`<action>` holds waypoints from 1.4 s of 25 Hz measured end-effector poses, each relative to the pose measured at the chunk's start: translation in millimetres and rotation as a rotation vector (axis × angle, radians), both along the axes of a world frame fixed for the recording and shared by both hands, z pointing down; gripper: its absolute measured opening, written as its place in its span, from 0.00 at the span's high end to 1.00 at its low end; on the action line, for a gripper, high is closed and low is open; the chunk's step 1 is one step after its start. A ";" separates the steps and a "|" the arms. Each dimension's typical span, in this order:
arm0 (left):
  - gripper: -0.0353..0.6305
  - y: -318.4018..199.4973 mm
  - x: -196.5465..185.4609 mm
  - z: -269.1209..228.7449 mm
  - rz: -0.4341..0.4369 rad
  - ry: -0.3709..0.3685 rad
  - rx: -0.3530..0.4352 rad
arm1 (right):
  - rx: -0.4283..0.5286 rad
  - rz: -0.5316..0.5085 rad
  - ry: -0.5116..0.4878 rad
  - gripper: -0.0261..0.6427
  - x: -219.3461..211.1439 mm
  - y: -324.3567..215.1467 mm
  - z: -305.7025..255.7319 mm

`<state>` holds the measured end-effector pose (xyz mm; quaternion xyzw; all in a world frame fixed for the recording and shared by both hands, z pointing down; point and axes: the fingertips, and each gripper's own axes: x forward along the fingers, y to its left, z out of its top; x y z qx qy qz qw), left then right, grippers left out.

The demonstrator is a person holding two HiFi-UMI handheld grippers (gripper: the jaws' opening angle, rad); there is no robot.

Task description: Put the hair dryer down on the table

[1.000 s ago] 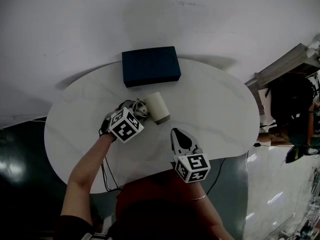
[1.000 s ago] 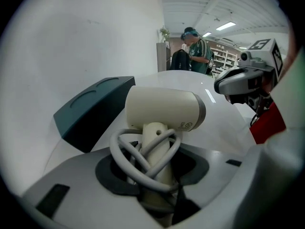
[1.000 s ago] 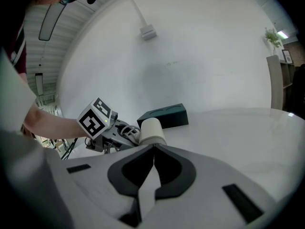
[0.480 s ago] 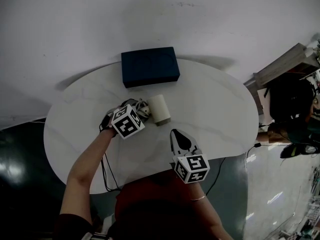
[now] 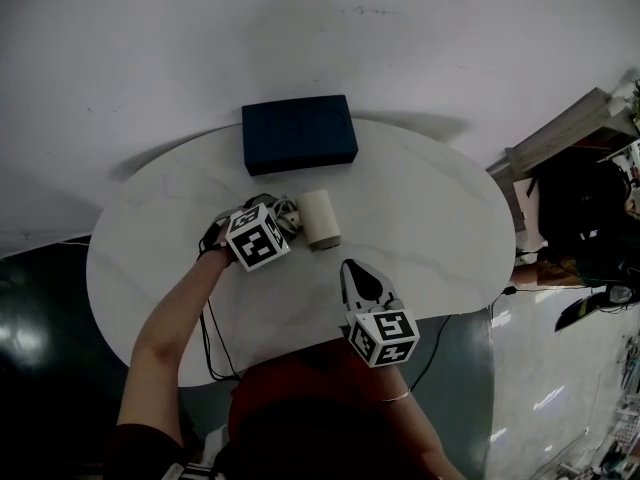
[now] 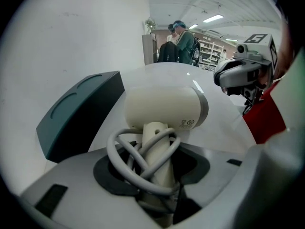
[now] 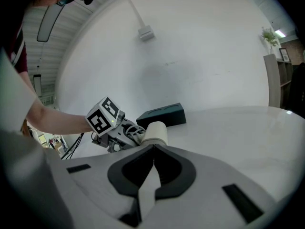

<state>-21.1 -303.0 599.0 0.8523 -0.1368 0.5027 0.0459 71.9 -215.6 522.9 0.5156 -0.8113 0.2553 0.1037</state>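
- left gripper (image 5: 283, 220) pinches the handle of the cream hair dryer (image 5: 320, 218), with the grey cord (image 6: 119, 151) looped round the handle.
- the dryer's barrel is over the middle of the white table (image 5: 430, 208), at 6 o'clock from the dark blue box (image 5: 299, 133).
- right gripper (image 5: 350, 271), at 5 o'clock from the dryer, has its jaws pressed together and empty.

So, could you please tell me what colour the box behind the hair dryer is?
The box is dark blue, clearest in the head view.
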 end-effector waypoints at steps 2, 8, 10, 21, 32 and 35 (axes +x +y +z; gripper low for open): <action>0.65 0.4 -0.3 0.2 0.001 -0.007 0.013 | 0.000 -0.003 0.000 0.94 -0.3 1.0 0.0; 0.60 -2.6 -1.8 -2.6 -0.018 -0.025 0.083 | -0.004 -0.022 0.007 0.94 -1.6 3.6 2.5; 0.59 -2.2 -3.5 -5.2 -0.026 -0.019 0.112 | -0.004 -0.025 0.004 0.94 -2.8 4.3 2.4; 0.55 5.9 -27.0 -35.1 -0.164 0.078 0.215 | 0.012 -0.039 0.004 0.94 -9.0 9.1 -2.5; 0.55 27.8 -47.0 -86.2 -0.442 0.346 0.270 | 0.043 -0.068 0.003 0.94 -26.7 22.7 -12.2; 0.56 38.0 -53.6 -94.5 -0.496 0.400 0.259 | 0.055 -0.072 0.004 0.94 -31.6 26.9 -15.8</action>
